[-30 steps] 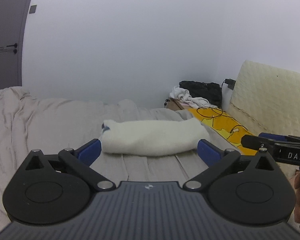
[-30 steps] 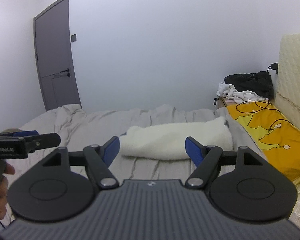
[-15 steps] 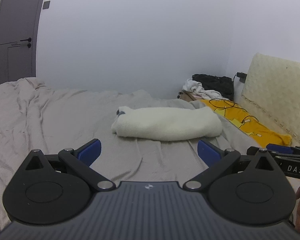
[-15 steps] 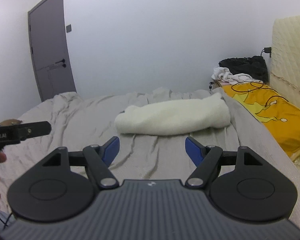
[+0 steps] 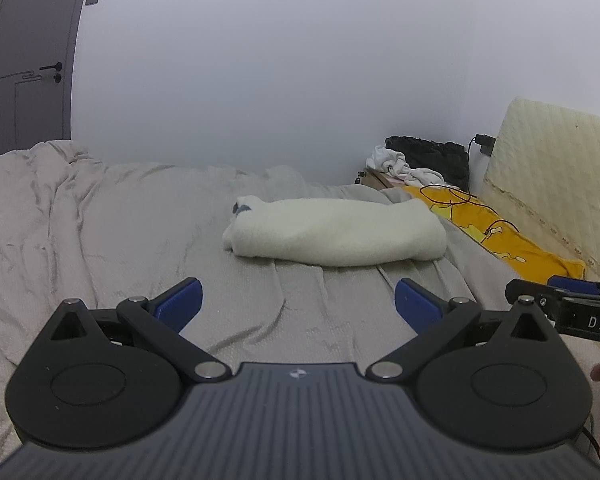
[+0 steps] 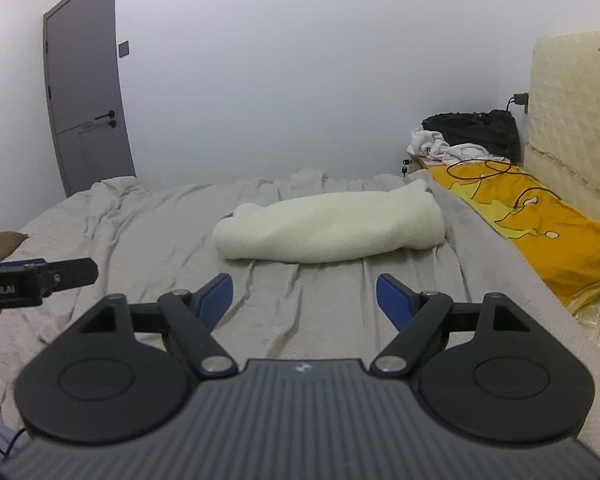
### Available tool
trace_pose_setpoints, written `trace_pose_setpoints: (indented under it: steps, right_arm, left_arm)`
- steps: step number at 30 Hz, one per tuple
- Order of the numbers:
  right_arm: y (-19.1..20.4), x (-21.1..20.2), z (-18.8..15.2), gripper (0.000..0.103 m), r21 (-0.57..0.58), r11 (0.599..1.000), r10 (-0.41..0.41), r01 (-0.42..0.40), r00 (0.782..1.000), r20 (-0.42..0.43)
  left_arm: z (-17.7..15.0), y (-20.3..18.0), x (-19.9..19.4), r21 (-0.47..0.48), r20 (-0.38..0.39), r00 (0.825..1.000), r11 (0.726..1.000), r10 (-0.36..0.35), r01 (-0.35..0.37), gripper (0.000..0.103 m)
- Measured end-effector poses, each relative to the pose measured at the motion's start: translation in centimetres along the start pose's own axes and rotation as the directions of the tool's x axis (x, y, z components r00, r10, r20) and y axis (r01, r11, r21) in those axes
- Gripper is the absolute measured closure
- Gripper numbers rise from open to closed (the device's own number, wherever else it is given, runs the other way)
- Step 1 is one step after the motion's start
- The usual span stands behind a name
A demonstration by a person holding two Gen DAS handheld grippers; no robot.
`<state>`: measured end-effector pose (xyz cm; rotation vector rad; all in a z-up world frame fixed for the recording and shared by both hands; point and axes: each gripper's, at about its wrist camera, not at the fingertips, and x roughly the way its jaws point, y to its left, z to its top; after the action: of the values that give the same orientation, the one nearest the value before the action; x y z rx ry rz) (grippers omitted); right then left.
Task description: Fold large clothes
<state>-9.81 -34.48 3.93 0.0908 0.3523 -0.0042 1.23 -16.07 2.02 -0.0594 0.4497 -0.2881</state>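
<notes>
Lying folded on the grey bedsheet (image 5: 100, 232), cream garment (image 5: 336, 236), left gripper (image 5: 298, 300) gaping empty, right gripper (image 6: 304, 296) opening, nothing between.

Soft even light, fisheye-bent edges

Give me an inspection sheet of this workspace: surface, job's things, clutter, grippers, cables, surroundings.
Surface: bed under a wrinkled grey sheet.
Job's things: white fleece garment, folded into a long bundle, lying across the bed.
Clutter: yellow pillow at the bed's right; black bag and white cloth behind it.
Grippers: left gripper open, empty; right gripper opening, nothing between the jaws.
Cables: black cable looped over the pillow.
Surroundings: grey door, closed; white walls; quilted headboard.
</notes>
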Motion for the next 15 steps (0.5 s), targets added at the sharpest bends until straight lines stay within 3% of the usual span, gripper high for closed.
trace_pose_setpoints:
  steps: [3, 15]
  right_arm:
    - [-0.24, -0.01, 0.21, 0.000, 0.016, 1.000, -0.007, 0.007, 1.000, 0.005]
    - [0.02, 0.07, -0.26, 0.000, 0.008, 1.000, -0.014, 0.014, 1.000, -0.011]
  left_arm:
    - [0.01, 0.06, -0.01, -0.006, -0.001, 1.000, 1.000, -0.008, 0.008, 0.000]
    - [-0.04, -0.12, -0.10, -0.005, -0.001, 1.000, 1.000, -0.008, 0.008, 0.000]
